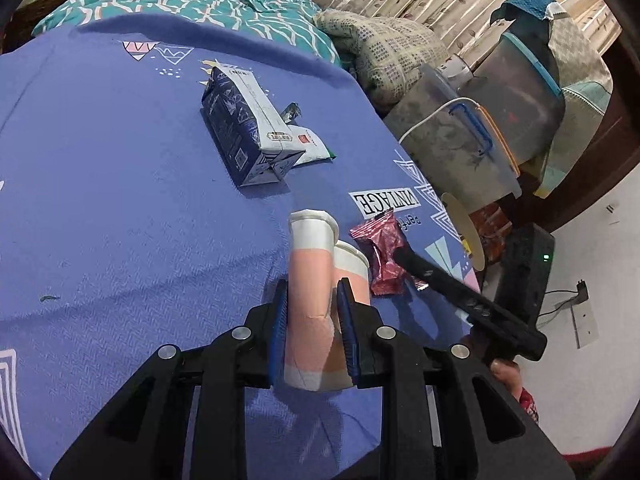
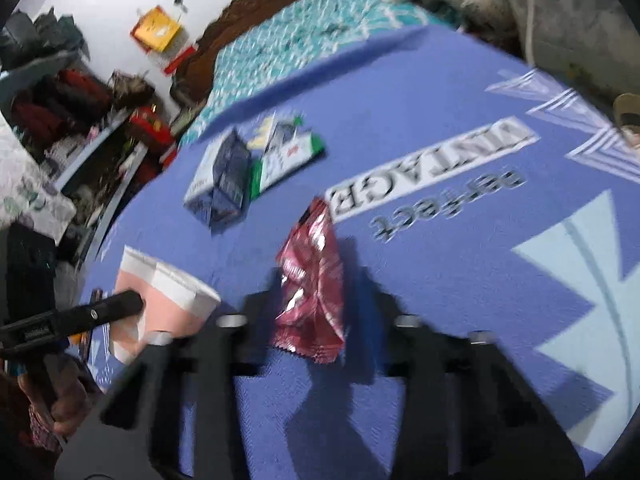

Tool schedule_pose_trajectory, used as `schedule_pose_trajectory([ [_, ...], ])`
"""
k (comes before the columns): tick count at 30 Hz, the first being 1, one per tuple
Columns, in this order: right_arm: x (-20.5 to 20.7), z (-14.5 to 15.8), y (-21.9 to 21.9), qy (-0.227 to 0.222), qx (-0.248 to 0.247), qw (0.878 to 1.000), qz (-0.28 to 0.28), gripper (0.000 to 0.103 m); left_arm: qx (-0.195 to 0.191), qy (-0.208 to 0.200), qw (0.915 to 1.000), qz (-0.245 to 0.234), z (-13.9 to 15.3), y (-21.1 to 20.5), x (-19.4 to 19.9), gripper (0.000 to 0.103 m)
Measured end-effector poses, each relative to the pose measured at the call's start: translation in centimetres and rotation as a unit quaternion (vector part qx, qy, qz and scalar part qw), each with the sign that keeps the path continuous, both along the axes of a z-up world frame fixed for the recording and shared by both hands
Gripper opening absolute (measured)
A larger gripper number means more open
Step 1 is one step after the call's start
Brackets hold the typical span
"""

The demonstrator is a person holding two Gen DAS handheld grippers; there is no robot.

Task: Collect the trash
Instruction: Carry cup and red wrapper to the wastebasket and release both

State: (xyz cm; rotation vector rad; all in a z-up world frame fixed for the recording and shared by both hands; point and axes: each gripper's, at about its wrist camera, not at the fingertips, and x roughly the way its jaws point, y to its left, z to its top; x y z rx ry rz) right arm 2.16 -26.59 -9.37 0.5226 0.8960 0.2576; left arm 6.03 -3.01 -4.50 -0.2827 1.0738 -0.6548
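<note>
Left wrist view: left gripper (image 1: 312, 300) clamps the crushed pink-and-white paper cups (image 1: 310, 280) on the blue printed surface (image 1: 120, 200). Right gripper (image 2: 320, 304), spread wide, straddles the crinkled red foil wrapper (image 2: 312, 280): light, slippery, best pinched mid-body.

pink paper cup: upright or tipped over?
Tipped. The pink paper cup lies on its side on the blue cloth, rim pointing away, pinched between the left gripper fingers.
</note>
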Motion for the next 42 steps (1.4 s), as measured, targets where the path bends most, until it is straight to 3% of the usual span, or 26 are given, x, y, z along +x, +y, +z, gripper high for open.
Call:
schedule_pose_trajectory([
  [2, -0.4, 0.0, -0.2, -0.008, 0.022, 1.0, -0.002, 0.011, 0.001, 0.001, 1.0, -0.001, 0.0, -0.3, 0.0, 0.022],
  [9, -2.4, 1.8, -5.7, -0.051, 0.042, 0.995, -0.079, 0.01, 0.005, -0.012, 0.999, -0.044, 1.9, -5.1, 1.5, 0.022],
  [13, -4.6, 2.0, -12.2, -0.064, 0.036, 0.986, -0.151, 0.01, 0.017, -0.029, 0.9941, -0.103, 3.2, -12.3, 2.9, 0.023],
  [19, -8.9, 2.0, -26.1, -0.072, 0.029, 0.955, -0.287, 0.01, 0.041, -0.047, 0.9764, -0.207, 4.7, -27.4, 4.0, 0.023],
  [24, -10.0, 1.2, -34.1, -0.057, 0.017, 0.938, -0.342, 0.014, 0.043, -0.06, 0.9626, -0.261, 5.1, -39.4, 4.4, 0.024],
  [27, -9.5, 0.3, -36.9, -0.05, 0.032, 0.938, -0.342, 0.014, 0.044, -0.064, 0.9629, -0.258, 4.4, -44.2, 4.8, 0.029],
  [28, -9.2, 0.0, -37.6, -0.049, 0.029, 0.938, -0.342, 0.025, 0.045, -0.061, 0.9632, -0.258, 4.0, -45.3, 5.1, 0.035],
  [29, -8.9, -0.3, -38.1, -0.045, 0.029, 0.937, -0.344, 0.059, 0.055, -0.057, 0.9622, -0.261, 3.3, -46.7, 5.3, 0.057],
  [30, -9.3, -0.6, -38.1, -0.047, 0.034, 0.935, -0.349, 0.078, 0.072, -0.056, 0.9625, -0.256, 2.6, -47.7, 5.5, 0.068],
  [31, -9.5, -0.8, -38.3, -0.058, 0.034, 0.929, -0.363, 0.085, 0.081, -0.056, 0.9624, -0.253, 2.2, -48.3, 5.5, 0.07],
  [34, -10.5, -0.5, -38.3, -0.071, 0.02, 0.923, -0.378, 0.076, 0.094, -0.04, 0.9598, -0.262, 0.9, -48.7, 5.6, 0.065],
  [38, -12.4, 1.0, -37.8, -0.106, 0.02, 0.907, -0.407, 0.076, 0.069, -0.045, 0.9612, -0.263, 2.2, -46.0, 5.3, 0.061],
  [42, -11.5, 4.9, -34.9, -0.142, 0.013, 0.913, -0.382, 0.074, 0.058, -0.103, 0.9607, -0.251, 5.0, -39.4, 3.9, 0.061],
])
